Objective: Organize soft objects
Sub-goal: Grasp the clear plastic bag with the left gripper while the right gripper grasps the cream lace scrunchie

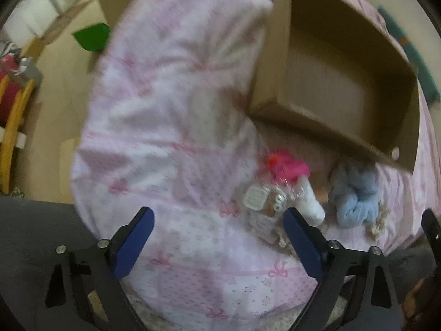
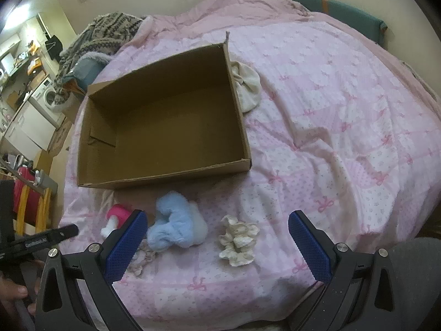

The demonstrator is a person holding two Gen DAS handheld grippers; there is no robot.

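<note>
An open cardboard box (image 2: 237,104) lies on a pink bedspread (image 2: 330,127), with nothing inside; it also shows in the left wrist view (image 1: 275,63). In front of it lie a light blue fluffy item (image 2: 176,229) (image 1: 355,201), a cream scrunchie (image 2: 239,241), a pink and white soft toy (image 2: 117,218) (image 1: 289,168) and a small patterned fabric piece (image 2: 142,258). A cream bow-shaped item (image 2: 246,87) rests against the box's right side. My right gripper (image 2: 217,242) is open and empty above the scrunchie. My left gripper (image 1: 217,240) is open and empty over the bedspread (image 1: 171,127), left of the toy.
A knitted grey blanket (image 2: 104,33) is heaped at the bed's far left. A teal headboard (image 2: 339,13) stands behind the bed. A washing machine (image 2: 48,93) and a yellow-framed rack (image 2: 30,207) with red cloth are on the floor to the left.
</note>
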